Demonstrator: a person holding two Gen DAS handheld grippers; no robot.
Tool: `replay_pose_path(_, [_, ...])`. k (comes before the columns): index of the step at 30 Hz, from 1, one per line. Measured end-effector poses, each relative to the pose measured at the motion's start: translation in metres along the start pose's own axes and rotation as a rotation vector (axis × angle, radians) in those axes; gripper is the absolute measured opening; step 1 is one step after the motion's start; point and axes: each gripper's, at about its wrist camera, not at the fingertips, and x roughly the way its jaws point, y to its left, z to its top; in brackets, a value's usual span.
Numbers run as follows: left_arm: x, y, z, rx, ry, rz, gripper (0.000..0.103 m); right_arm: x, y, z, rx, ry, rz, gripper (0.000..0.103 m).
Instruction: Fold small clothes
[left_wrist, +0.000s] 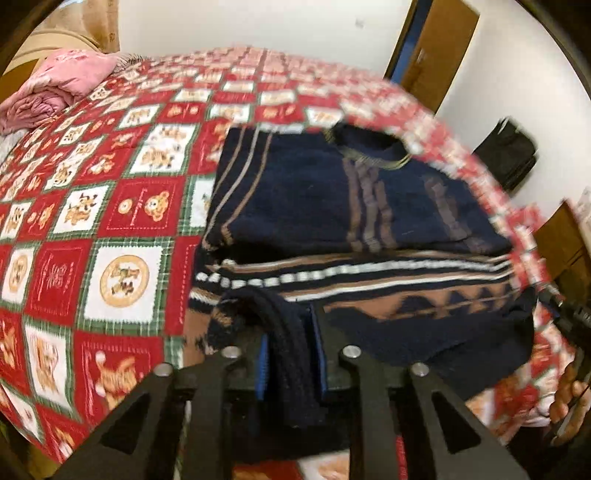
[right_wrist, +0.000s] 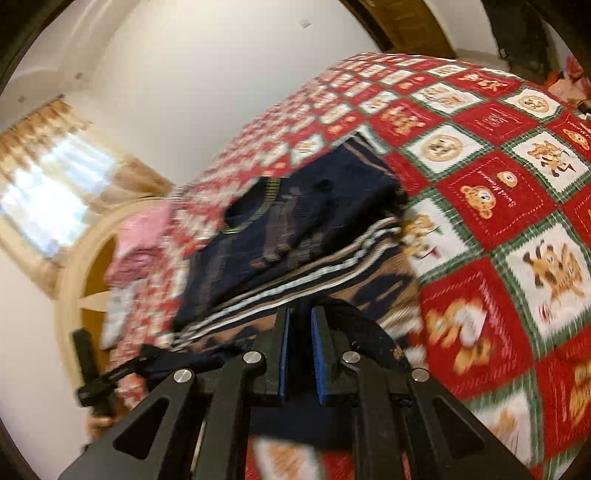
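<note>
Both grippers pinched the sweater's (left_wrist: 295, 195) near hem, the left gripper (left_wrist: 291, 354) and right gripper (right_wrist: 299, 350) lifting it off the quilt (left_wrist: 110, 206) for a fold

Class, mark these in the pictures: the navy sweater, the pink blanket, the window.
Sweater (left_wrist: 303, 192): left wrist view, plain navy chest panel.
Pink blanket (left_wrist: 70, 74): left wrist view, top fold.
Window (right_wrist: 51, 195): right wrist view, bright pane.

The sweater (left_wrist: 314, 192) is navy with tan and white stripes; the quilt (left_wrist: 110, 206) is red-white checked with bears.
</note>
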Motion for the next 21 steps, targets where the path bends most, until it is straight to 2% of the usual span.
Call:
replay_pose_path(2, [0.01,0.011,0.003,-0.035,0.066,-0.048,0.027,0.018,-0.009,0.002,0.002,0.022,-0.055,0.012])
replay_pose_path(3, [0.011,0.021,0.005,-0.068,0.091,-0.098,0.028,0.024,-0.016,0.002,0.018,0.039,-0.067,0.012])
replay_pose_path(6, [0.003,0.051,0.007,-0.153,0.111,-0.222,0.032,0.032,-0.033,0.003,0.077,0.071,-0.034,0.012])
replay_pose_path(7, [-0.002,0.056,0.007,-0.156,0.115,-0.236,0.033,0.032,-0.036,0.004,0.083,0.073,-0.024,0.012])
replay_pose_path(8, [-0.008,0.058,0.007,-0.143,0.109,-0.223,0.04,0.031,-0.038,0.005,0.087,0.073,-0.011,0.012])
replay_pose_path(9, [-0.016,0.059,0.007,-0.113,0.083,-0.169,0.056,0.027,-0.038,0.006,0.091,0.065,0.007,0.012])
replay_pose_path(11, [-0.042,0.061,0.008,-0.027,-0.04,0.01,0.071,0.018,-0.038,0.007,0.099,0.045,0.039,0.013])
replay_pose_path(13, [-0.06,0.063,0.006,0.029,-0.143,0.08,0.078,0.009,-0.036,0.005,0.103,0.024,0.071,0.013])
replay_pose_path(15, [-0.067,0.066,0.004,0.061,-0.192,0.094,0.08,-0.001,-0.032,0.004,0.114,-0.003,0.119,0.024])
replay_pose_path(17, [-0.065,0.064,-0.002,0.101,-0.203,0.063,0.08,-0.008,-0.028,0.001,0.117,-0.028,0.144,0.067])
replay_pose_path(19, [-0.056,0.055,-0.004,0.174,-0.192,0.043,0.08,-0.021,-0.02,-0.005,0.101,-0.081,0.165,0.077])
replay_pose_path(21, [-0.043,0.033,-0.004,0.295,-0.191,0.073,0.08,-0.03,-0.011,-0.009,0.054,-0.087,0.163,0.077])
